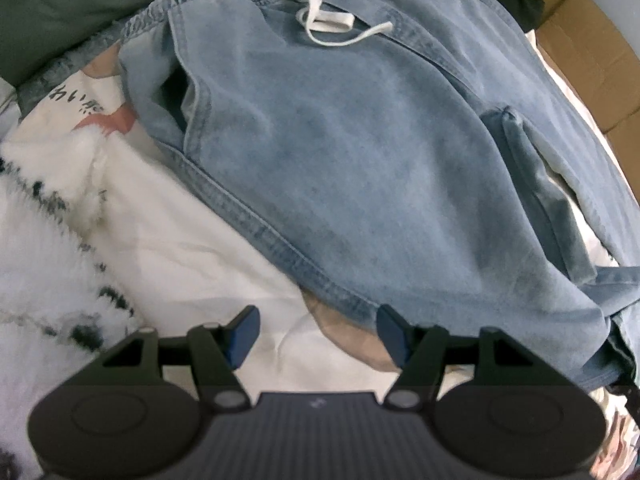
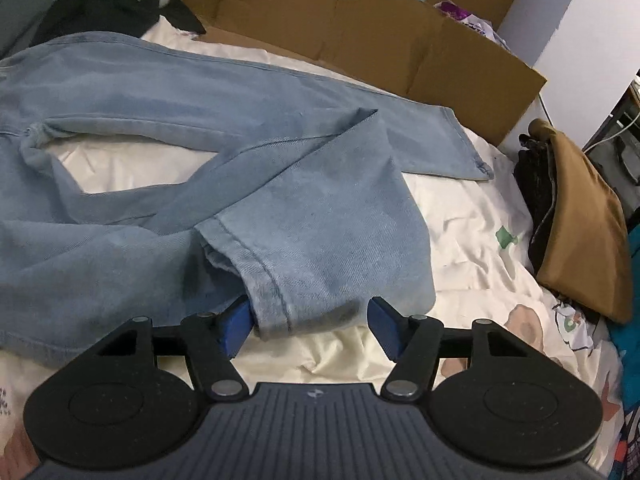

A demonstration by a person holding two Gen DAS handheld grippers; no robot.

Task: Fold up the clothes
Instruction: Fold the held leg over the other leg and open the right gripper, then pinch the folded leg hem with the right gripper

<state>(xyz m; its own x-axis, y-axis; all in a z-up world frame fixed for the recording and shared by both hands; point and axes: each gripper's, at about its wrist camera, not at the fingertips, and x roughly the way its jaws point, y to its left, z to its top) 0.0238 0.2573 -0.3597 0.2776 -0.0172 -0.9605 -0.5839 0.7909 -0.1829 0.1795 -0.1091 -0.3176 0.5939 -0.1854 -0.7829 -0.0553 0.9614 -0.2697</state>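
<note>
Jeans lay crooked; both grippers, left and right, gaped empty. Right should've pinched hem squarely before folding.

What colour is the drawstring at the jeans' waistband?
White; the drawstring shows best in the left wrist view, tied against the light blue jeans.

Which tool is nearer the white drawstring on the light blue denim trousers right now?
Left. The left tool sits open at the trousers' side seam, with the drawstring ahead at the waistband. The right tool is open around a leg hem, far from it.
</note>
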